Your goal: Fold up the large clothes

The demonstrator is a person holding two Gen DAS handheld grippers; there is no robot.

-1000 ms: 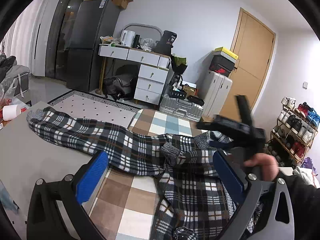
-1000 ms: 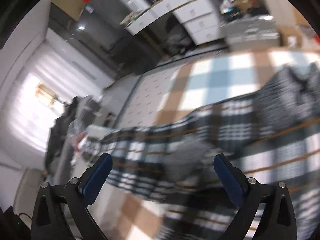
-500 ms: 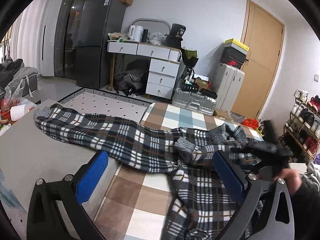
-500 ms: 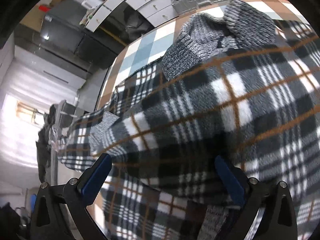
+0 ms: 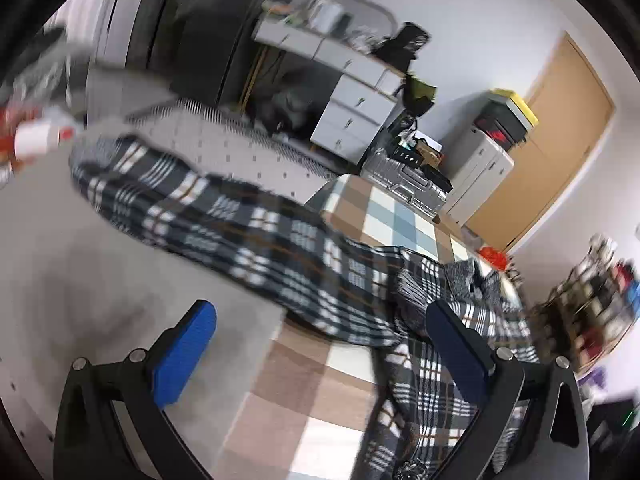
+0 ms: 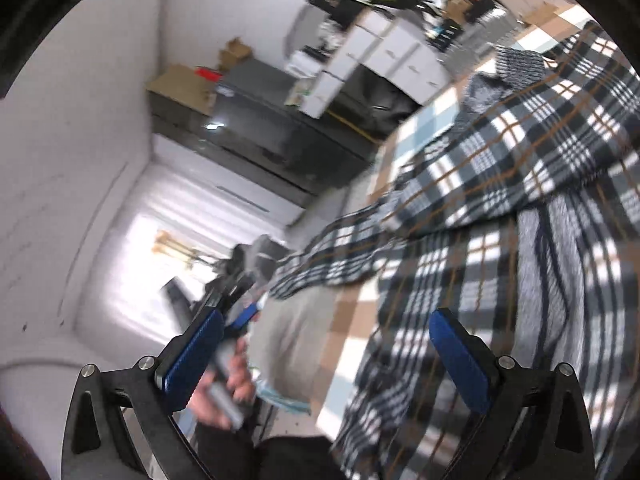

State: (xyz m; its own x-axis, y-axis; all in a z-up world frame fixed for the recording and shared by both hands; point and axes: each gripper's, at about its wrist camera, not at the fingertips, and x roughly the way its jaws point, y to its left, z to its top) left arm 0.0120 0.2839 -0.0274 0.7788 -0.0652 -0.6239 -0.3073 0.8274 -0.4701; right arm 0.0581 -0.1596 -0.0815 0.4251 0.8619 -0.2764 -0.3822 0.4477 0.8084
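Plaid garment (image 5: 256, 236) stretches upper-left to lower-right; left gripper (image 5: 320, 356) nearer its long sleeve, both it and right gripper (image 6: 324, 354) spread, empty.

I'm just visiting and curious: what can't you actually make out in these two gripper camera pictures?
- Left wrist view: the shoe rack and the red-and-white items at the left edge are smeared by motion blur.
- Left wrist view: the plaid garment runs off the bottom edge behind the open left gripper, so its hem is unseen.
- Right wrist view: the person's hand is partly hidden behind a finger of the open right gripper.
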